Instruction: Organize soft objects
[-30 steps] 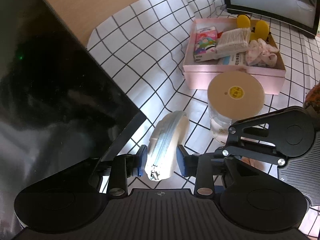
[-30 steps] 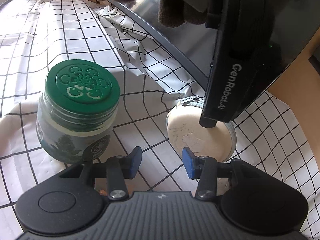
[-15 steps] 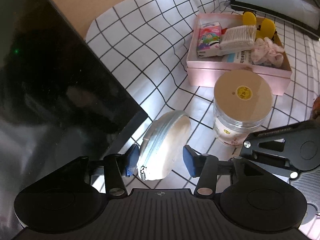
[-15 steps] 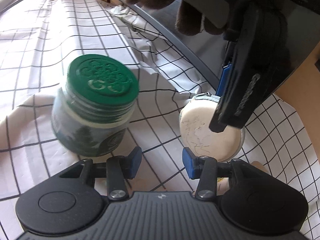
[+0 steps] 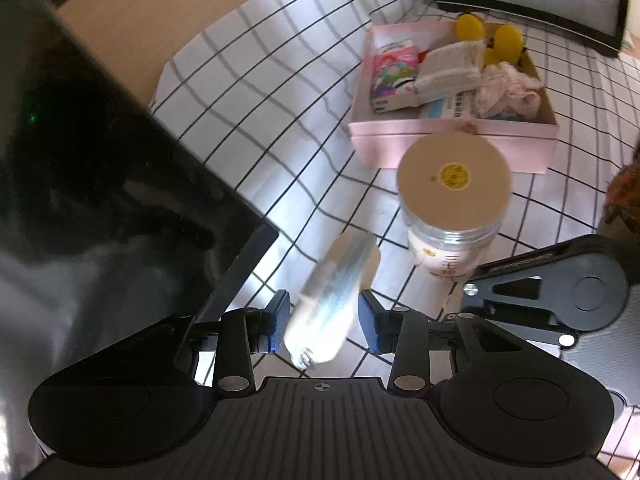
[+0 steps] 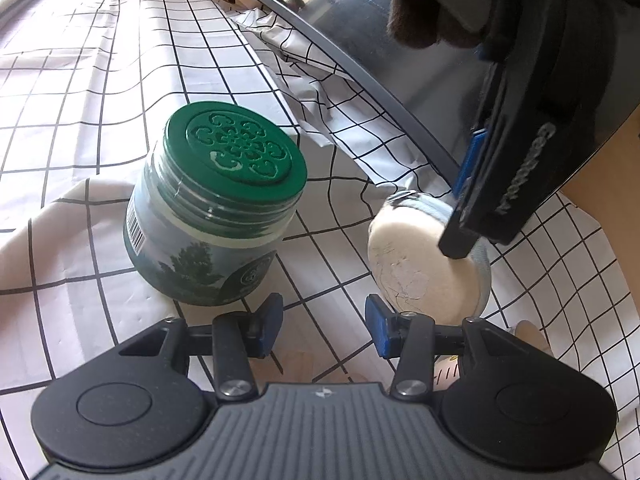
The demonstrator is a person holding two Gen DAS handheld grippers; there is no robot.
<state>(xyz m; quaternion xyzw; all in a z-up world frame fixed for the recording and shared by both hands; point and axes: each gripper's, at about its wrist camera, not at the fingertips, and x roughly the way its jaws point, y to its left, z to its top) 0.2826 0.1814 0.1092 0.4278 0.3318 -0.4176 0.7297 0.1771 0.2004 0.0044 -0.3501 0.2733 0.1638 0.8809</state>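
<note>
A round cream zip pouch point(image 5: 332, 300) stands on edge on the checked cloth, between the open jaws of my left gripper point(image 5: 323, 322); the pads flank it with small gaps, and the pouch is blurred. In the right wrist view the pouch point(image 6: 424, 268) lies right of centre with the left gripper's finger above it. My right gripper point(image 6: 324, 324) is open and empty, low over the cloth between the pouch and a green-lidded jar point(image 6: 216, 216). A pink box point(image 5: 452, 140) at the back holds a tissue pack, cotton swabs, a pink scrunchie and yellow pieces.
A clear jar with a tan lid point(image 5: 454, 208) stands in front of the pink box, close right of the pouch. A dark monitor point(image 5: 100, 184) fills the left side. A second screen point(image 5: 532, 0) stands behind the box. The checked cloth point(image 6: 80, 80) is wrinkled.
My left gripper's jaws have opened off the pouch, which has tipped more upright. My right gripper has moved nearer the green-lidded jar and the pouch.
</note>
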